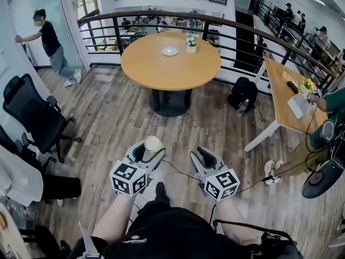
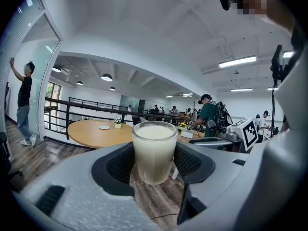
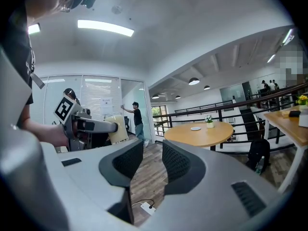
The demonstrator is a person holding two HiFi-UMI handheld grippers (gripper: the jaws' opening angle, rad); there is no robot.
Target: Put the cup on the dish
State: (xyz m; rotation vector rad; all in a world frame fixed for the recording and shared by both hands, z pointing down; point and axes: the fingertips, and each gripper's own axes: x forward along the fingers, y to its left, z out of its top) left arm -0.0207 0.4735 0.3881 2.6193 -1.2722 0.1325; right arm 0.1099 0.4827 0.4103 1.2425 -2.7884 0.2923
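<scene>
The cup, a clear glass filled almost to its rim with a cream-white liquid, stood upright in the left claw. Its mouth pointed up and its long axis was vertical. The two dark pads of that claw were clenched on the sides of the cup, which hung above the floor, in front of the person's body. The right claw was beside it and released: its jaws stood a little apart, with nothing between them.

The dish, small and white, lay on a round wooden counter well ahead of both claws, near a small pot of flowers. The floor was of grey-brown wooden planks. A dark railing curved behind the round counter. A black office chair stood at the left, and a second, rectangular counter at the right.

Each claw carried a cube with black and white square markers. The white print on the person's black clothing was too small to read.
</scene>
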